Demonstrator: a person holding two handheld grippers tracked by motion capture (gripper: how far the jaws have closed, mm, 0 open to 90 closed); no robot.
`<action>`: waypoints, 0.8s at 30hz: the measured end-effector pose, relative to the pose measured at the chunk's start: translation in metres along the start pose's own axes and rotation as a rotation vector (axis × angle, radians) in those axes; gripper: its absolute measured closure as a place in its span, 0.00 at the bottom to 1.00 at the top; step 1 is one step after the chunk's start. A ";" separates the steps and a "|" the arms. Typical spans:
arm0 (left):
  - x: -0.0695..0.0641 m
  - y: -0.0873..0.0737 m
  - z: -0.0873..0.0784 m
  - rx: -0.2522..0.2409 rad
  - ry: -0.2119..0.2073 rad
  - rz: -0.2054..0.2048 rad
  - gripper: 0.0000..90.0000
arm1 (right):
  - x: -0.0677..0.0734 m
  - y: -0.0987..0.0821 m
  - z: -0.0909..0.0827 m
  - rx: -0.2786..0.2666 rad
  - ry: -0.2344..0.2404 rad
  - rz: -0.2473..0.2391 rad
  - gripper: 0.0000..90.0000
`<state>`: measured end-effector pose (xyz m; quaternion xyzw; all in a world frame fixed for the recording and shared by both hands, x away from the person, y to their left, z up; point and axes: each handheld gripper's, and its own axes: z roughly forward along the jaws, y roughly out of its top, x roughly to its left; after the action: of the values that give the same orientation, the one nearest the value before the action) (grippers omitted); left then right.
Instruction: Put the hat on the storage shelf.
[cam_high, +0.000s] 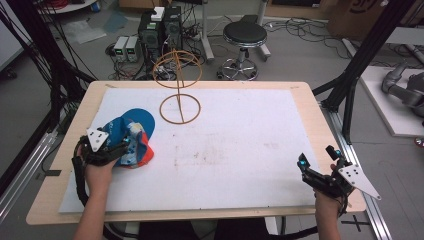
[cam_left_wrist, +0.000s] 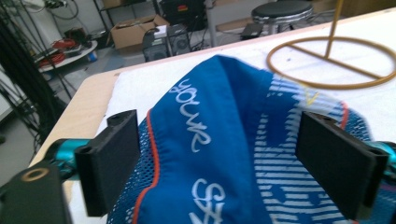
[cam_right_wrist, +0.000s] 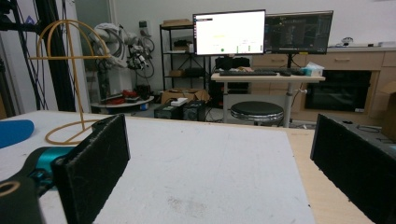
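At left of the high view, the left gripper (cam_high: 125, 146) straddles the blue cap (cam_high: 131, 131), jaws spread. Closing may pinch only loose mesh and slip. Lower right, the right gripper (cam_high: 316, 167) gapes empty.

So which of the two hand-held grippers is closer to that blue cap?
Left. The left gripper has its jaws around the blue cap; the right gripper is far across the table, near the opposite edge.

High view overlooks the table (cam_high: 65, 150); both gripper views share the wire stand (cam_left_wrist: 327, 65)
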<state>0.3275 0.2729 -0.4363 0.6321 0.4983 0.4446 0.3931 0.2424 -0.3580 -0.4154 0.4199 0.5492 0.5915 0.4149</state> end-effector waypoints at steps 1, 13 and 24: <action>0.001 -0.001 0.001 0.003 0.002 -0.005 0.21 | 0.000 0.000 0.000 0.002 0.000 0.001 0.05; 0.000 -0.003 0.004 0.061 -0.019 -0.025 0.53 | 0.001 0.000 0.001 0.006 -0.007 -0.004 0.05; 0.000 -0.001 0.001 0.048 -0.002 -0.007 0.97 | 0.000 -0.001 0.001 0.005 -0.002 0.002 0.05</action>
<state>0.3281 0.2731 -0.4379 0.6402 0.5103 0.4305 0.3800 0.2433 -0.3575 -0.4161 0.4222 0.5498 0.5901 0.4139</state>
